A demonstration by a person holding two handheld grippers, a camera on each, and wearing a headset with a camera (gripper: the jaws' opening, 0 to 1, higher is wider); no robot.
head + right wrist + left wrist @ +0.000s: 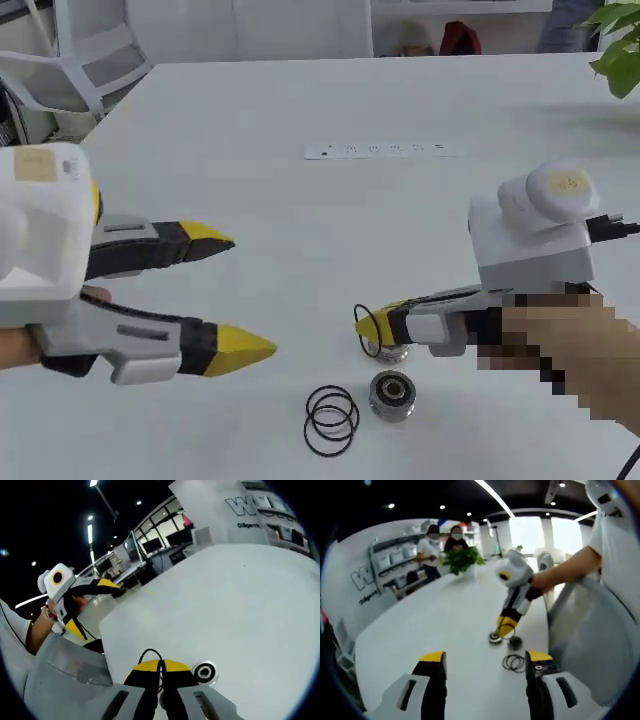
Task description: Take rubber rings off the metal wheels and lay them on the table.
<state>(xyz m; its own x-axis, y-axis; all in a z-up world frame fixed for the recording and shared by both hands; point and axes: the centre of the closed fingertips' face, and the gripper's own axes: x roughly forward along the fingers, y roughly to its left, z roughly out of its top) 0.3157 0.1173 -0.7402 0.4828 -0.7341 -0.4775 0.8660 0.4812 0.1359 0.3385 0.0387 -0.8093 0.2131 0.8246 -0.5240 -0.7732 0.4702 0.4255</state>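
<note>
My right gripper point(376, 326) is shut on a thin black rubber ring point(366, 331), held upright just above a metal wheel point(391, 351) on the white table. In the right gripper view the ring point(145, 653) loops out of the shut yellow tips point(161, 666), with the wheel point(205, 672) just to their right. A second wheel point(392, 392) lies nearer the front edge. Beside it, a few loose rings point(331, 418) lie overlapping on the table. My left gripper point(228, 292) hovers open and empty to the left; its own view shows the rings point(513, 662) ahead.
A white power strip point(385, 150) lies flat mid-table. A leafy plant point(620, 40) stands at the far right corner, and a white chair point(90, 50) sits beyond the table's left edge. Two people point(440, 545) stand far behind the plant point(462, 560).
</note>
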